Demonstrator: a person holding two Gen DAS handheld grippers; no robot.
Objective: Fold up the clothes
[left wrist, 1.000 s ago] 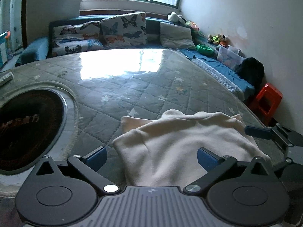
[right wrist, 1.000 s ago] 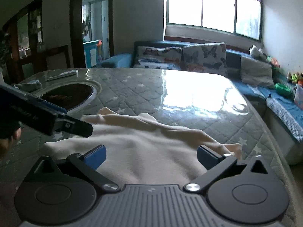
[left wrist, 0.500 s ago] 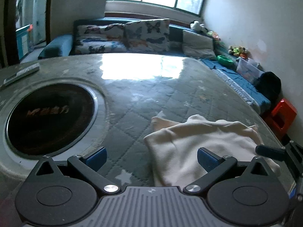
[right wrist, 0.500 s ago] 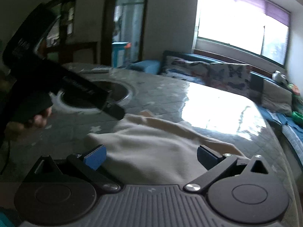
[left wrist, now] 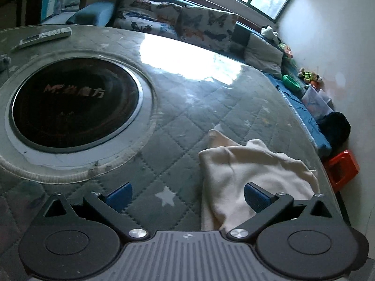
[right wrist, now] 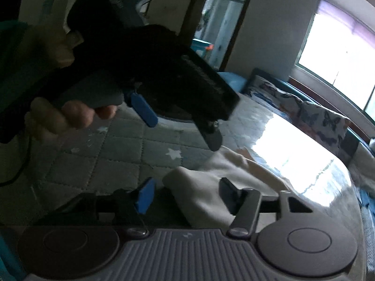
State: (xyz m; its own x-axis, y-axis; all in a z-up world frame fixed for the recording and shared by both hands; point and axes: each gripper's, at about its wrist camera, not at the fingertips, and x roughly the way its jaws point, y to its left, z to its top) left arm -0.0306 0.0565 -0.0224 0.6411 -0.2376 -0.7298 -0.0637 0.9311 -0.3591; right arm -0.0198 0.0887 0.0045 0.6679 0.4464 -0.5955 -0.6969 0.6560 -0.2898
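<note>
A cream garment (left wrist: pixel 253 171) lies folded in a loose heap on the quilted grey table cover (left wrist: pixel 187 121), near the table's right edge. My left gripper (left wrist: pixel 187 195) hovers open over the cover; its right finger overlaps the garment's left edge in the view and nothing sits between the fingers. In the right wrist view the garment (right wrist: pixel 199 201) has its near corner lying between the fingers of my right gripper (right wrist: pixel 186 196), which stand partly closed with a gap still showing. A hand (right wrist: pixel 65 114) holds the left tool above, upper left.
A round black hotplate (left wrist: pixel 72 98) is set into the table at the left, with a remote (left wrist: pixel 44 36) beyond it. Butterfly cushions (left wrist: pixel 178 21) line a sofa at the back. A red stool (left wrist: pixel 342 168) stands below the table's right edge.
The left gripper has pulled back and left, off the garment. The right gripper has swung left toward the garment's near corner and its fingers have narrowed.
</note>
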